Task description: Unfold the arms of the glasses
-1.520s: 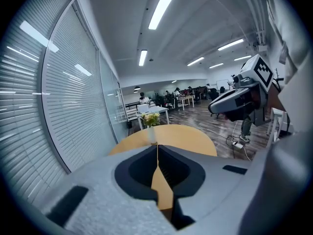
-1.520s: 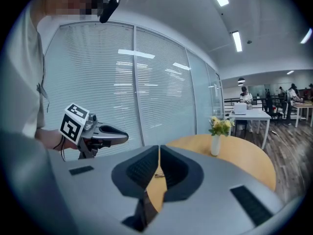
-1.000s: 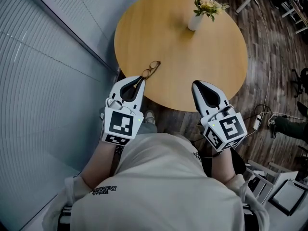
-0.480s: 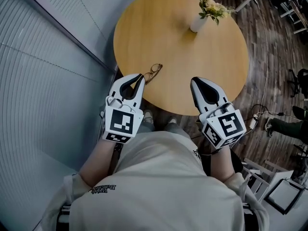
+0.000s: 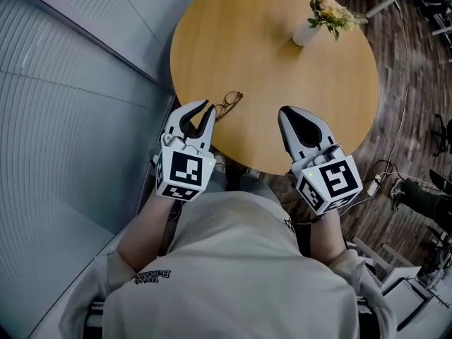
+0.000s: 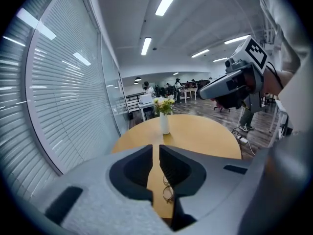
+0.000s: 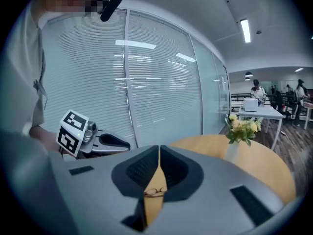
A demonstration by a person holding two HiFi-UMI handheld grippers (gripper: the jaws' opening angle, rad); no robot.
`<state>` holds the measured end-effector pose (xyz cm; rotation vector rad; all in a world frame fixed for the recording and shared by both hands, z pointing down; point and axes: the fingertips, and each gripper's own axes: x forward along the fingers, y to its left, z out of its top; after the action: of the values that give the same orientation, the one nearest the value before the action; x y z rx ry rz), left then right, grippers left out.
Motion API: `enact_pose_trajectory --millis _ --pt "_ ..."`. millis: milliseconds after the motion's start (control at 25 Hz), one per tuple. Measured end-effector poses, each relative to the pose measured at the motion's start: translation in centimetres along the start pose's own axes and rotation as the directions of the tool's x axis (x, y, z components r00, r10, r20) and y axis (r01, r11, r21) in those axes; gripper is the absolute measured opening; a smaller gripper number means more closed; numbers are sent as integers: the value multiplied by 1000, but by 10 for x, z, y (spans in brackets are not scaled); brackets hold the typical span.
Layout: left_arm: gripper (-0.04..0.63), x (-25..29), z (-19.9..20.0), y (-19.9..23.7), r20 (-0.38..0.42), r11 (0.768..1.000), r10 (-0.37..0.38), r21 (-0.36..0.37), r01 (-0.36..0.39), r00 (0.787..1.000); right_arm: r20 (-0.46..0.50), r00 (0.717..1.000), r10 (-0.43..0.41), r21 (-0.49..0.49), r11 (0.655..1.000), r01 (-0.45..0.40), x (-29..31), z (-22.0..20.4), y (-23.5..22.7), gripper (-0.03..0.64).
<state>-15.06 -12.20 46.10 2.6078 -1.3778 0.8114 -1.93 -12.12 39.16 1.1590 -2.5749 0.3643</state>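
The left gripper [image 5: 200, 109] hangs with its jaws a little apart and nothing between them, its tips just over the table's [image 5: 282, 76] rim on the person's side. The right gripper [image 5: 284, 113] has its jaws pressed together, empty, further along the same rim. The glasses [image 5: 227, 103] lie on the table close to that rim, just beyond the left gripper's tips, and each gripper view sees them through the slit of its own jaws.

They look like a thin wire frame, so probably very light, springy and easy to bend. On the smooth wooden top they would likely slide if pushed. A fair plan is to steady the front at the bridge or a lens rim with one gripper, then swing each arm out gently with the other, taking it near its free end (the hinge is the weak point). Whether the arms lie folded is too small to tell.

Nothing stands between the grippers and the glasses. The only other thing on the table is a white vase [image 5: 306, 32] of flowers at its far side, well apart. A slatted glass wall [image 5: 70, 119] runs close by the table's left, leaving the left gripper little room there.
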Motion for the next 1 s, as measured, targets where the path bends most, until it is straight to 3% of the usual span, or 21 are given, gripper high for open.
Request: enact_pose_trajectory --millis 320,520,840,1000 --pt "29 47 -36 -22 -190 998 -37 49 47 981 -59 997 42 -2 999 -43 25 -22 -26 34" --pt "102 72 -59 -31 -264 999 -42 20 49 964 -108 992 67 25 998 -65 40 -47 -45 34" --pt "110 98 -99 -37 -378 994 -21 94 61 926 -158 983 89 39 996 -84 50 -67 -57 34" --pt "111 109 -122 -42 -434 993 -25 96 74 901 -174 979 109 48 994 -102 55 -77 -58 34"
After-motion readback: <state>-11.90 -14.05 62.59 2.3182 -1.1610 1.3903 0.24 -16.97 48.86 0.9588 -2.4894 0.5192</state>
